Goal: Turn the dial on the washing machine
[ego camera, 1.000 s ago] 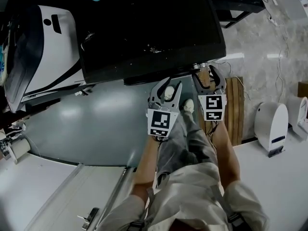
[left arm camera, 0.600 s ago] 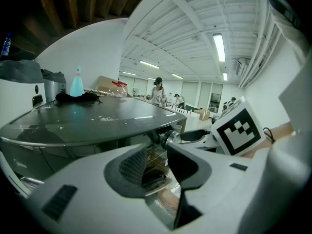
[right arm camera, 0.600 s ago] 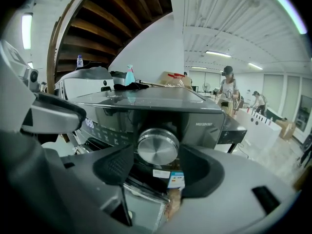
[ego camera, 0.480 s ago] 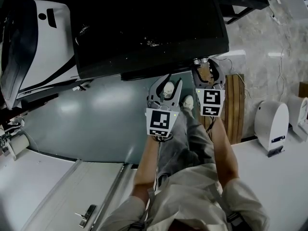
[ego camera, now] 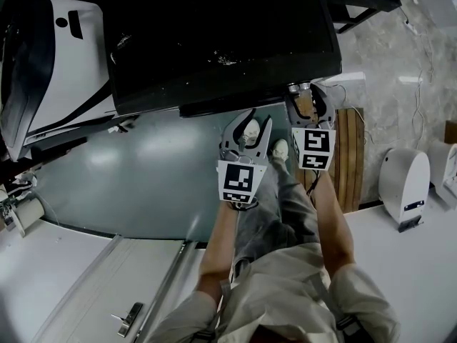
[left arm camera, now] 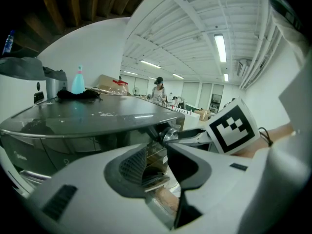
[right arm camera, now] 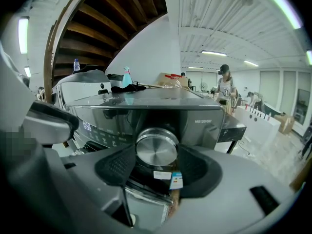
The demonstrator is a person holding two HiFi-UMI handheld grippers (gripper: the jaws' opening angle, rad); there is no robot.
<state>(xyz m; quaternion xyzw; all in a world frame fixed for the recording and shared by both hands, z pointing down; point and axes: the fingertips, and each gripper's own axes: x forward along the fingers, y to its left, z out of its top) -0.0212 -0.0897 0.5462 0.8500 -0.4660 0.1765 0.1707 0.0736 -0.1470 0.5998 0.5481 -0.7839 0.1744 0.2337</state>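
Dial (right arm camera: 157,147), brushed metal, sits at the right end of the washing machine (right arm camera: 122,112) control panel, framed by the right gripper (ego camera: 305,97). The pads stand at its 9 and 3 o'clock, jaws closing, apparently not yet clamped. Left gripper (ego camera: 248,126), at 8 o'clock of the right one, hangs open and empty. Approach complete; clamping and turning remain.

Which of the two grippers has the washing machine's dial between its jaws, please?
The right gripper: the silver dial sits between its closing jaws. The left gripper hangs back from the washing machine, jaws apart with nothing between them.
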